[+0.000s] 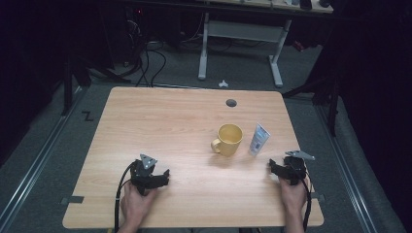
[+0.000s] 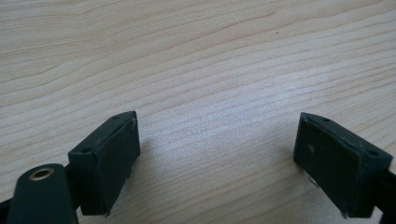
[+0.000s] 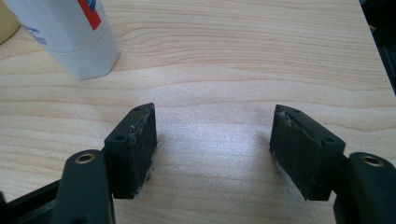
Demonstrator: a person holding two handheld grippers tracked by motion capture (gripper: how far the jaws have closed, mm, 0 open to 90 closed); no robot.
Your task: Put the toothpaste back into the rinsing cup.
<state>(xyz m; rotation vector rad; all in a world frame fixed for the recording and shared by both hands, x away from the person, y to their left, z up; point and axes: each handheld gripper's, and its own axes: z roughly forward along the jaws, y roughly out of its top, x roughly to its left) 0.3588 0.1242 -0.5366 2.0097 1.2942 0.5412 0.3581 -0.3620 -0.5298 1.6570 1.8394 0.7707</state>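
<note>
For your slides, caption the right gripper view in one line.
Open right gripper over the table, white tube standing ahead, nothing between its jaws.

High cam overhead, facing fwd; claw cams close, prob. low over table [image 1: 145, 116].

Wooden table [image 1: 160, 121] with yellow mug [image 1: 228, 139], white tube [image 1: 259, 138]
</note>
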